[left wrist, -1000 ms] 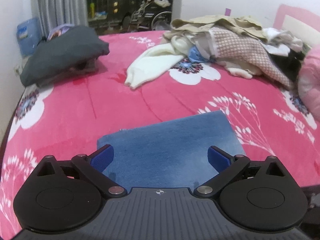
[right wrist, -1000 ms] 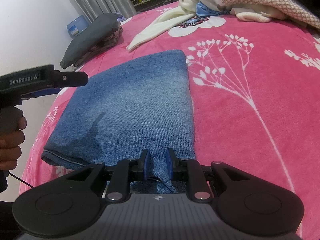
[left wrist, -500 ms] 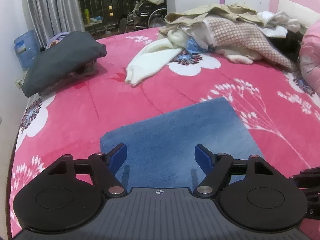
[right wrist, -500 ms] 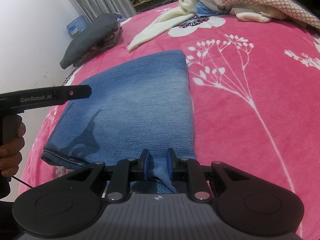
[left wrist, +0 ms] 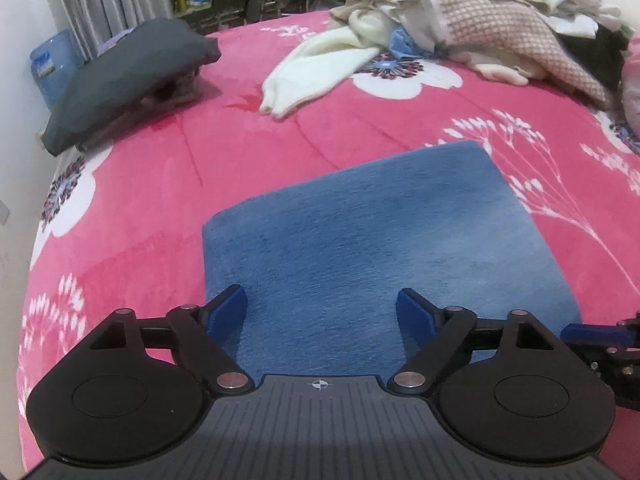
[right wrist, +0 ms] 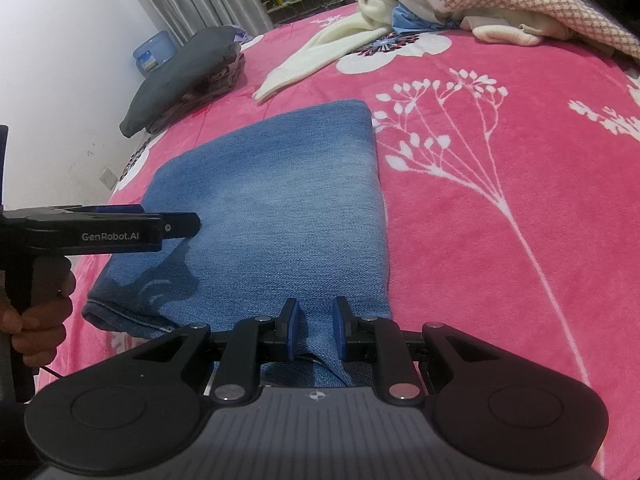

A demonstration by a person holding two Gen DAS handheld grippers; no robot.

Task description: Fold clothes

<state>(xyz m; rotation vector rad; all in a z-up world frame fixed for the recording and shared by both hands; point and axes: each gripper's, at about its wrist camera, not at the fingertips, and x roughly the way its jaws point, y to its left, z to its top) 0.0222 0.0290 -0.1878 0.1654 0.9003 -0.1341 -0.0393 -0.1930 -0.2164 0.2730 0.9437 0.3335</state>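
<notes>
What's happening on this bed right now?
A person is folding clothes with a handheld tool in each hand. The right tool is shut on the near edge of the folded blue jeans lying on the pink blanket. The left tool hangs over the jeans' left side; its jaws have just been opening and grip nothing. A folded dark pile and an unsorted heap of clothes wait farther back.

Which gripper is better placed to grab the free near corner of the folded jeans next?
Left. The left gripper hangs open over the jeans near their loose corner, while the right gripper is already clamped on the near edge.
</notes>
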